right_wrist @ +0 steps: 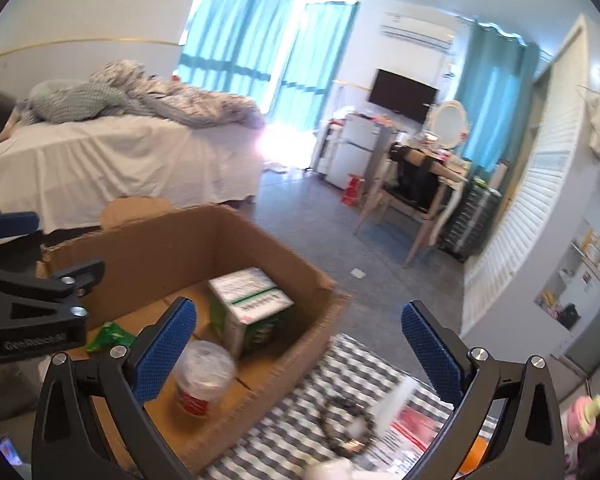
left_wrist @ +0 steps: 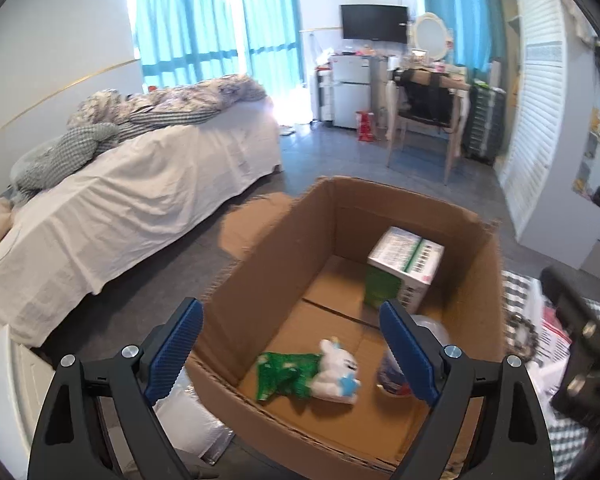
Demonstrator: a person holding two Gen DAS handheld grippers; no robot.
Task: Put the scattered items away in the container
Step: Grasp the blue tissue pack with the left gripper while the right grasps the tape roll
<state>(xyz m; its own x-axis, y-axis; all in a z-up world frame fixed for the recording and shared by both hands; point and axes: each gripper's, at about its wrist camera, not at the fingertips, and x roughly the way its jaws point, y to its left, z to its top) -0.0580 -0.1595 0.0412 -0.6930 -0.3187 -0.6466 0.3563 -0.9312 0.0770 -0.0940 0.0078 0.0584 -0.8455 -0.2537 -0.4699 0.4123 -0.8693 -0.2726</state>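
An open cardboard box [left_wrist: 268, 264] [right_wrist: 172, 240] stands on the floor. Inside lie a white-and-green carton [left_wrist: 404, 264] [right_wrist: 252, 300], a white plush bunny [left_wrist: 338, 372], a green packet [left_wrist: 284, 372] [right_wrist: 110, 336] and a clear cup with a red label [right_wrist: 202, 376]. My left gripper [left_wrist: 292, 352] hangs open over the box's near end, above the bunny and holding nothing. My right gripper [right_wrist: 298, 354] is open and empty over the box's right rim. To the right, a checkered cloth [right_wrist: 300, 412] carries a dark bead ring [right_wrist: 346, 424] and a red-and-white paper [right_wrist: 412, 424].
A bed [left_wrist: 120, 200] runs along the left of the box. A chair and dressing table [left_wrist: 424, 112] stand at the back, with louvred doors [left_wrist: 540, 128] on the right. A white padded bag [left_wrist: 192, 420] lies left of the box. A pink item [right_wrist: 584, 420] sits at lower right.
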